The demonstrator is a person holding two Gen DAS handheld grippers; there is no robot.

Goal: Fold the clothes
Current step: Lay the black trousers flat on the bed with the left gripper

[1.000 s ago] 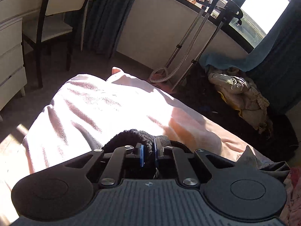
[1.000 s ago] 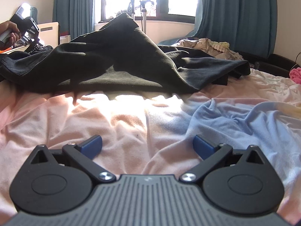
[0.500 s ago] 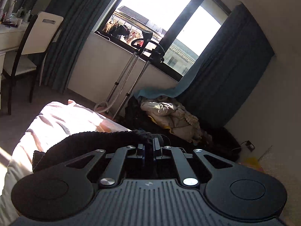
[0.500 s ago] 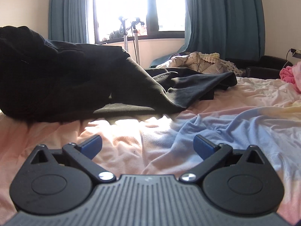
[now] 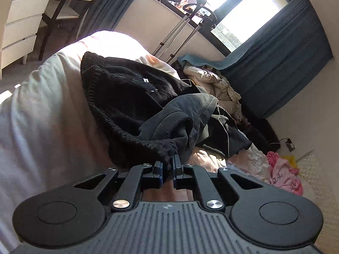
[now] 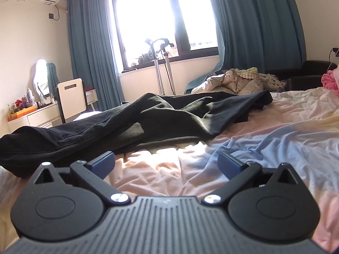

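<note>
A pair of black trousers (image 5: 135, 97) lies crumpled on the pale pink bed sheet (image 5: 42, 114) in the left wrist view. My left gripper (image 5: 167, 169) is shut on the ribbed elastic waistband (image 5: 156, 146) at its near edge. A grey hem (image 5: 190, 105) is folded over on top. In the right wrist view the same trousers (image 6: 165, 118) stretch flat across the bed sheet (image 6: 254, 139) from left to right. My right gripper (image 6: 166, 163) hovers low over the sheet in front of them, open and holding nothing.
A garment steamer stand (image 6: 161, 63) stands below the window. Beside the bed lies a heap of beige bedding (image 6: 239, 80). A pink garment (image 5: 284, 175) lies at the bed's right side. A white chair (image 6: 72, 97) and dresser (image 6: 34, 116) stand on the left by teal curtains (image 6: 91, 42).
My left gripper swept across the bed with the waistband, laying the trousers flatter over themselves. The right gripper rose a little and tilted, still open.
</note>
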